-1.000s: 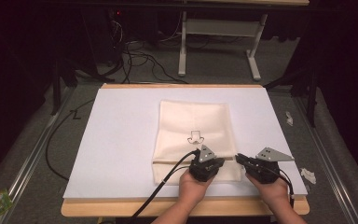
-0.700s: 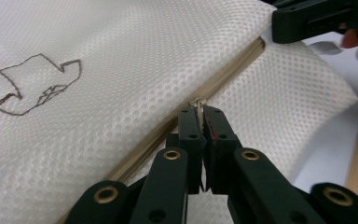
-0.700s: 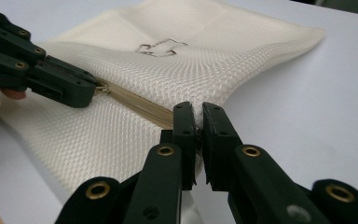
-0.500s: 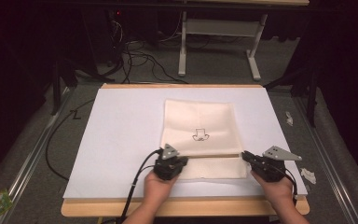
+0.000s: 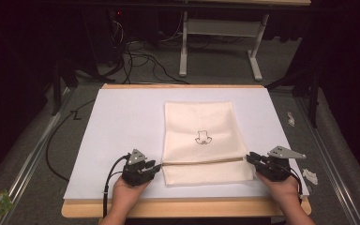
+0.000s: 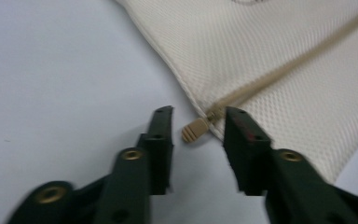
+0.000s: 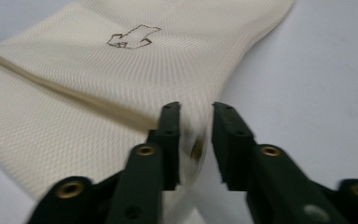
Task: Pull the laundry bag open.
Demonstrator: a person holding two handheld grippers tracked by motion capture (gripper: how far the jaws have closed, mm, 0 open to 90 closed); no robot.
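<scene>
The cream woven-fabric zip pouch [image 5: 201,140] lies flat near the front middle of the white table sheet [image 5: 117,126]. Its tan zipper [image 5: 201,162] is drawn across the full width, so closing appears complete. The left gripper [image 6: 195,116] has just been opening; its jaws stand apart, the ribbed tan zipper pull [image 6: 194,130] loose between them, untouched. The right gripper [image 7: 196,112] has also just been opening at the pouch's opposite edge, the fabric corner between jaws no longer pressing. Remaining: withdrawing both grippers.
</scene>
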